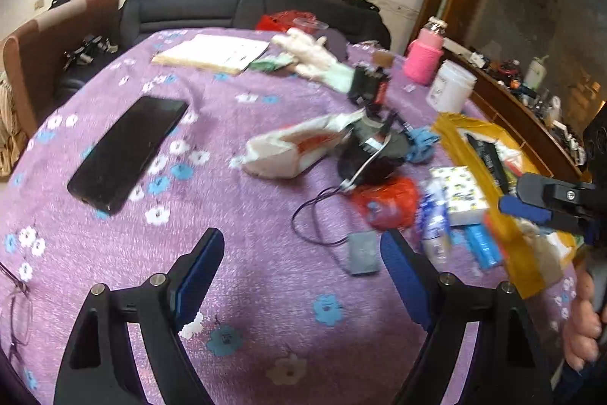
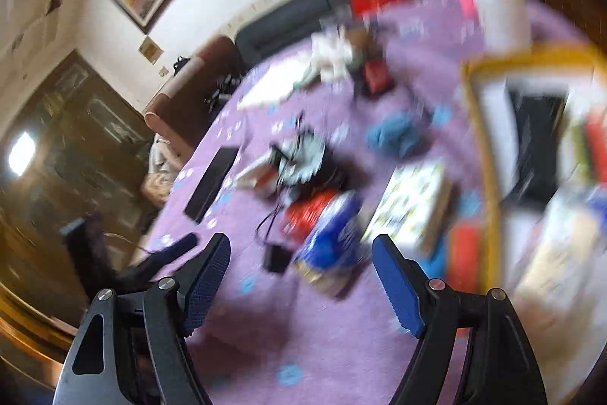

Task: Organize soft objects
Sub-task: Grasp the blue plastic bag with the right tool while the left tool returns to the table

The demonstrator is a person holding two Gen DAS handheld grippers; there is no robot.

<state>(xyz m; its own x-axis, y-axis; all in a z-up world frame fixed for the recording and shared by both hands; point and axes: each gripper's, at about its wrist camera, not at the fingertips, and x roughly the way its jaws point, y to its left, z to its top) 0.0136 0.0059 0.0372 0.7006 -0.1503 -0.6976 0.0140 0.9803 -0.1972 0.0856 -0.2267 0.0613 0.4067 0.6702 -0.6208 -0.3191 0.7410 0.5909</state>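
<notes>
**Soft objects scattered over a purple flowered cloth**

Soft objects are seen strewn across the middle and far side of a table covered by a purple cloth [image 1: 125, 245] printed with white and blue flowers. A pale, fuzzy glove-shaped item [image 1: 311, 54] lies at the far edge, its fingers spread. A white pouch with an orange-red patch [image 1: 292, 148] is slumped near the centre, touching a dark heap [image 1: 373, 154] crossed by a thin cord. Just beside that heap a crumpled blue cloth [image 1: 421, 145] is found, and a red crinkled bag [image 1: 390, 202] sits in front of it. All are blurred in the right wrist view.

A black phone [image 1: 127, 152] lies flat to the left, well apart from them. A yellow-taped box [image 1: 451, 131] holding mixed packets stands at the right, and a pink bottle [image 1: 423, 57] and a white jar [image 1: 451, 86] are placed beyond it.

The left gripper [image 1: 301, 264] is held above bare cloth with its blue-padded jaws spread apart and nothing between them. The right gripper [image 2: 301, 270] is likewise spread wide and unladen, near the box.
</notes>
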